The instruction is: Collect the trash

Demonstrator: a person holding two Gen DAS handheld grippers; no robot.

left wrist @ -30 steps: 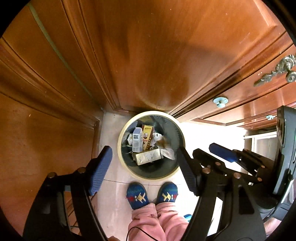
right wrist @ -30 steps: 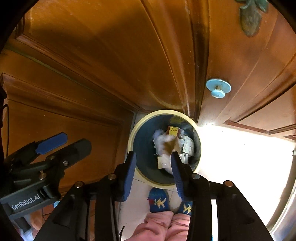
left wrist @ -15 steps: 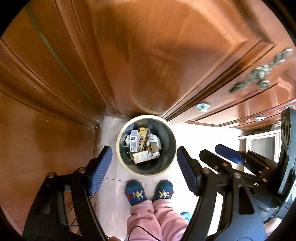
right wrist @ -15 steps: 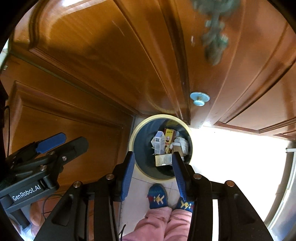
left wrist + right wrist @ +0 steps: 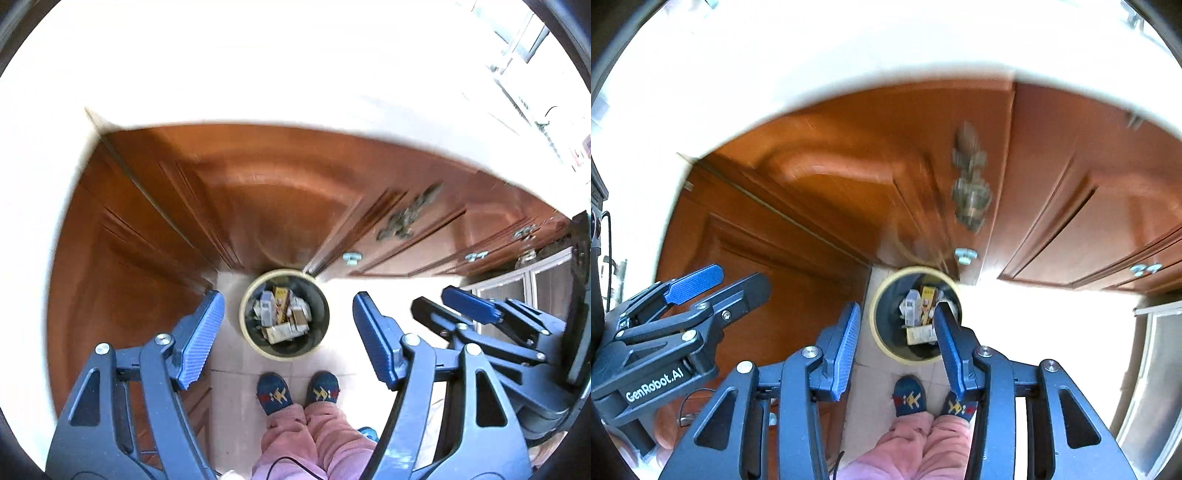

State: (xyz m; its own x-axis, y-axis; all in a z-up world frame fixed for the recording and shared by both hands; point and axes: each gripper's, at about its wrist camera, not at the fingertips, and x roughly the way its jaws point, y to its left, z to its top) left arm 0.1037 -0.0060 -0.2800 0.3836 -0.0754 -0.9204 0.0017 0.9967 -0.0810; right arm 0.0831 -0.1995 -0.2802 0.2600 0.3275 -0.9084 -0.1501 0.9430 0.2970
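A round dark bin with a cream rim point(image 5: 243, 325) stands on the tiled floor far below, against the wooden cabinets. It holds cartons, boxes and crumpled paper point(image 5: 282, 317). It also shows in the right wrist view point(image 5: 875, 325), with the trash point(image 5: 918, 314) inside. My left gripper point(image 5: 286, 332) is open and empty, high above the bin. My right gripper point(image 5: 895, 339) is open and empty, also high above the bin, its right finger crossing the bin's edge in the view. Each gripper shows at the side of the other's view.
Brown wooden cabinet doors point(image 5: 258, 206) with ornate metal handles point(image 5: 969, 199) and small blue knobs point(image 5: 966, 254) stand behind the bin. A bright white countertop point(image 5: 258, 66) runs above them. The person's feet in blue slippers point(image 5: 295, 391) stand in front of the bin.
Both grippers have risen well above the bin, which looks smaller now. The white countertop has come into view. The white crumpled trash seen falling from the right gripper now lies in the bin.
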